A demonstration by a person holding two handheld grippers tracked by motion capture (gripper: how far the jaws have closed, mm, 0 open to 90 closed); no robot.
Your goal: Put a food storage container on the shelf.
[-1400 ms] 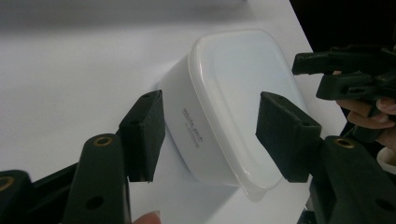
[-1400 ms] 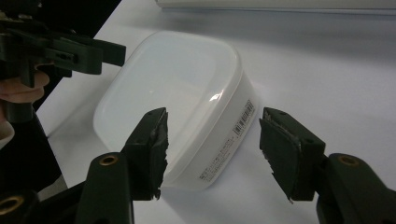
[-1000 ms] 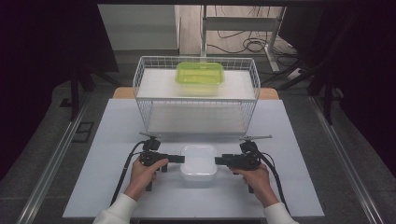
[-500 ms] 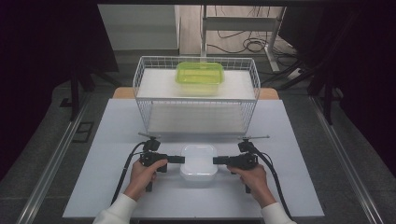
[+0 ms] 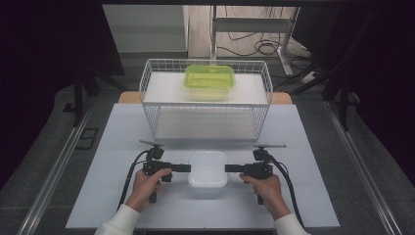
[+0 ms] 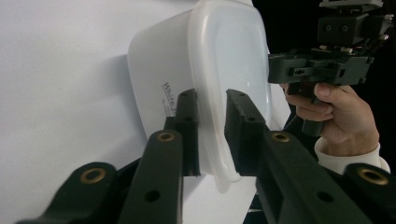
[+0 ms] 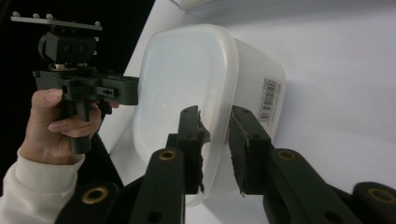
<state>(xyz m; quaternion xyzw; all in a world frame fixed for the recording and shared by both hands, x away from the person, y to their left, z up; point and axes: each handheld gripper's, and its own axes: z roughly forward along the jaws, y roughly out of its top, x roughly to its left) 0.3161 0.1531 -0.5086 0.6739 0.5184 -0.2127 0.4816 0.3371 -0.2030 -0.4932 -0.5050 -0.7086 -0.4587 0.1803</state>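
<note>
The white lidded container (image 5: 207,169) sat on the desk (image 5: 107,147) just in front of the wire basket (image 5: 205,105), between the person's two hands. The left claw (image 5: 185,168) had come in level from one short side and the right claw (image 5: 230,168) from the opposite side. In each gripper view the jaws straddled the projecting rim of the lid (image 6: 224,93), one jaw above it and one below. Both pairs of jaws had just been closing, yet a sliver of gap showed on each side of the rim, so neither claw seemed to be pinching it firmly. The step in hand looked like taking a two-sided hold on the container. The next move would probably call for finishing both squeezes evenly, then raising the two ends together so the box stayed level. The likely goal was the basket, where a green-lidded container (image 5: 209,82) already rested on top. Uneven pressure might have popped the lid or tipped the box.
</note>
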